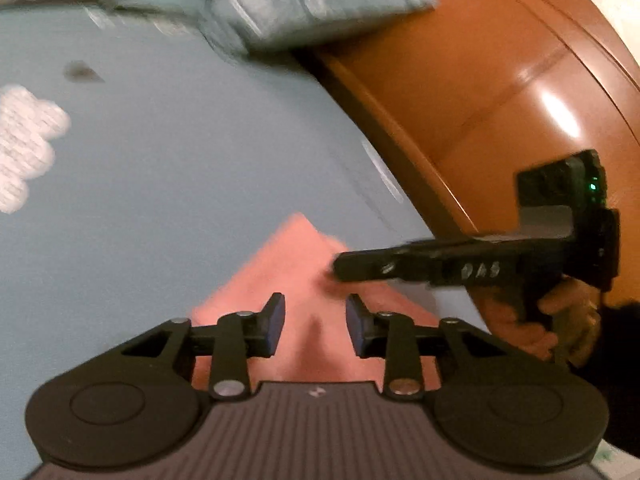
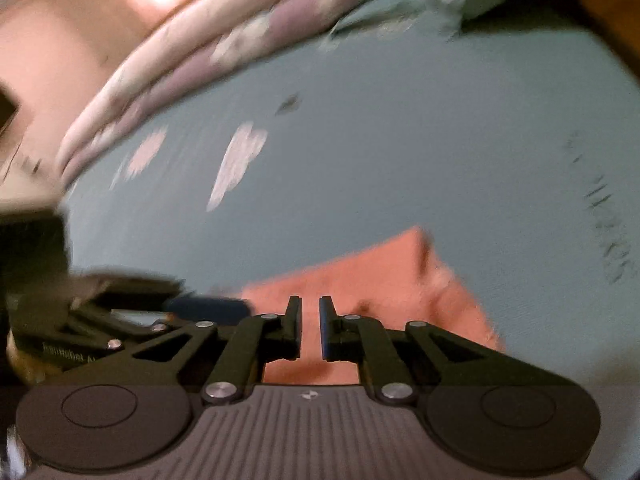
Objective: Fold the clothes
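Note:
A salmon-pink folded cloth (image 1: 296, 260) lies flat on the pale blue bed sheet (image 1: 180, 152). My left gripper (image 1: 316, 320) hovers over its near part, open, with nothing between the blue pads. The right gripper (image 1: 340, 270) comes in from the right, held by a hand (image 1: 536, 320), its tip over the cloth's right side. In the right wrist view the cloth (image 2: 384, 272) lies under my right gripper (image 2: 311, 320), whose jaws stand almost together with only a thin slit and nothing in it. The left gripper (image 2: 200, 304) shows blurred at the left.
A glossy orange-brown wooden bed board (image 1: 480, 100) runs along the right of the sheet. A grey-green pillow (image 1: 304, 0) lies at the far end, and a pink-and-purple patterned blanket (image 2: 180, 64) is rolled along the far side. White cloud prints (image 1: 24, 140) mark the sheet.

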The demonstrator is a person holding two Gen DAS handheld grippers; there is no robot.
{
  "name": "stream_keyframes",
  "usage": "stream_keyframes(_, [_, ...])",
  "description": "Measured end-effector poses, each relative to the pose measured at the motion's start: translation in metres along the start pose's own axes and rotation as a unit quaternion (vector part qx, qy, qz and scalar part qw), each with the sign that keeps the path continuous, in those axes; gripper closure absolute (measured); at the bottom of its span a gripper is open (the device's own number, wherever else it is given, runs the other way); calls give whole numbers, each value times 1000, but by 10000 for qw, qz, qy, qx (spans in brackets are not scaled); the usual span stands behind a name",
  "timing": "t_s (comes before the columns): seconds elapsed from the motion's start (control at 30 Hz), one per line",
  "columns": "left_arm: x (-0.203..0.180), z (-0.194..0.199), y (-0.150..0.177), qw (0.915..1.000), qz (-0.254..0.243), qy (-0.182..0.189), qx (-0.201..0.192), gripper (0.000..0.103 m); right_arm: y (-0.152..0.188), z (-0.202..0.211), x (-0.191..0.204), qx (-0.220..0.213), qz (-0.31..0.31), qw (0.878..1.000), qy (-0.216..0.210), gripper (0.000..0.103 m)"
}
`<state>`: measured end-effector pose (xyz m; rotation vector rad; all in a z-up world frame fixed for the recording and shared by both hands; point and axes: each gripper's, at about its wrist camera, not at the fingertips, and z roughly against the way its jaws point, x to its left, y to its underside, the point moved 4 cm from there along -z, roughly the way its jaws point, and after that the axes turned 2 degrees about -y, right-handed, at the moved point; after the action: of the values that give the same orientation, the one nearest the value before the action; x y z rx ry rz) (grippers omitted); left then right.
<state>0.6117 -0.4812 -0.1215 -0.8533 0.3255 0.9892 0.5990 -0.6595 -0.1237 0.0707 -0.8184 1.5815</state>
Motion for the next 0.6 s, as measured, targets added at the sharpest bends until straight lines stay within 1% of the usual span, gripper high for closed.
stream_keyframes(0.03, [0, -7, 5, 9999, -15, -40, 125, 67, 6, -5, -1, 143, 52, 9999, -4, 91])
stream_keyframes(0.07, [2, -11, 7, 9999, 2, -60, 145, 67, 11, -11, -7, 202, 19, 9997, 123, 92])
stream_keyframes(0.1, [5, -14, 8, 9999, 29, -65, 144, 67, 14, -13, -15, 178, -29, 9997, 143, 103])
stream_keyframes(0.13, [8, -18, 9, 9999, 55, -71, 143, 64, 16, -14, -23, 147, -79, 9997, 151, 103])
stream_keyframes(0.2, [12, -22, 9, 9998, 103, -90, 137, 64, 16, -4, -42, -51, -374, 9993, 44, 103])
stream_keyframes(0.27, [9, -22, 5, 9997, 68, -241, 6, 64, 19, 5, -52, -159, -530, 9984, 102, 103])
stream_keyframes(0.3, [8, -25, 1, 9996, 60, -281, 29, 65, 21, 10, -57, -210, -604, 9979, 135, 103])
stream_keyframes(0.33, [7, -32, -7, 9995, 37, -313, 84, 65, 20, 14, -57, -211, -658, 9973, 230, 103])
stream_keyframes(0.37, [4, -35, -10, 9993, -4, -354, 108, 65, 19, 19, -54, -260, -645, 9966, 432, 100])
stream_keyframes(0.4, [1, -37, -17, 9992, -57, -384, 99, 67, 19, 24, -50, -313, -625, 9955, 643, 93])
stream_keyframes(0.43, [-5, -36, -18, 9993, -144, -346, 63, 64, 17, 32, -44, -452, -588, 9949, 676, 93])
stream_keyframes(0.47, [-11, -33, -17, 9993, -241, -291, 22, 62, 14, 36, -42, -556, -559, 9951, 603, 93])
stream_keyframes(0.5, [-17, -31, -16, 9992, -337, -236, -20, 56, 11, 40, -40, -656, -530, 9951, 521, 92])
stream_keyframes(0.53, [-19, -33, -14, 9990, -368, -240, 23, 53, 9, 35, -41, -599, -480, 9952, 600, 92])
stream_keyframes(0.6, [-20, -41, -8, 9987, -397, -280, 152, 53, 7, 20, -49, -396, -451, 9950, 798, 92])
